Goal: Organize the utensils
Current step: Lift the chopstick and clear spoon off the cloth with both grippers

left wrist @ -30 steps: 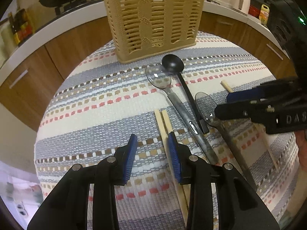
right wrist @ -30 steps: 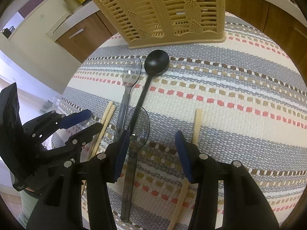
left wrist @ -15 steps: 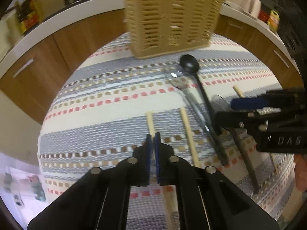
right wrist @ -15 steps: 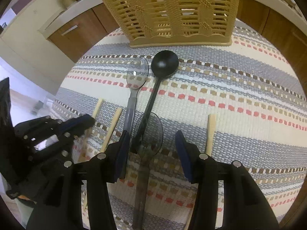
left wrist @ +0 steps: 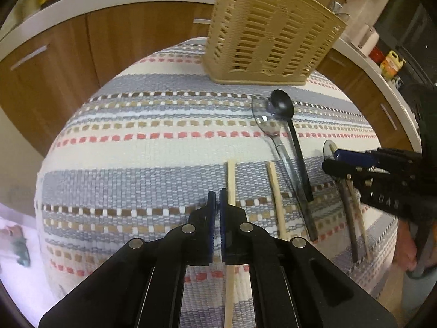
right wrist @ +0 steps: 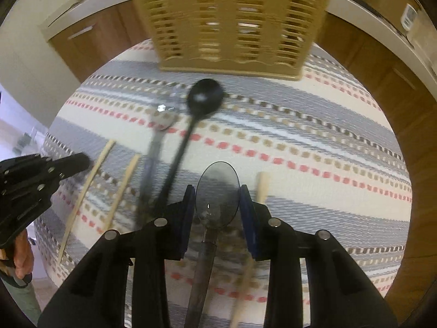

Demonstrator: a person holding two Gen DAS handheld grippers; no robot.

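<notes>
Sorting is only getting started, judging by the layout -- every utensil is lying on the striped cloth (left wrist: 136,164), none visibly in the basket (right wrist: 232,22) at the far edge, though its inside is not showing. Left gripper (left wrist: 219,199) is hanging low over the cloth w/ its jaws pressed together and nothing visibly between them; one chopstick (left wrist: 231,180) is running just beside and under its right finger, so it is prob. nudging or lining up rather than pinching. A second chopstick (left wrist: 275,191) is lying near, apart from the first; next over, a clear spoon (left wrist: 266,120) and a black spoon (left wrist: 282,104) are lying side by side, bowls pointing at the basket. Right gripper (right wrist: 217,199) is pointing steeply down; its jaws have just been closing, and the pads are now pinching the bowl of a smoky spoon (right wrist: 217,186) by its edges -- handle trailing back under the tool. Gripping at the widest part is likely giving the firmest hold for carrying. A third chopstick (right wrist: 262,186) is lying just right of that jaw; the basket is standing upright beyond, prob. the destination.
</notes>
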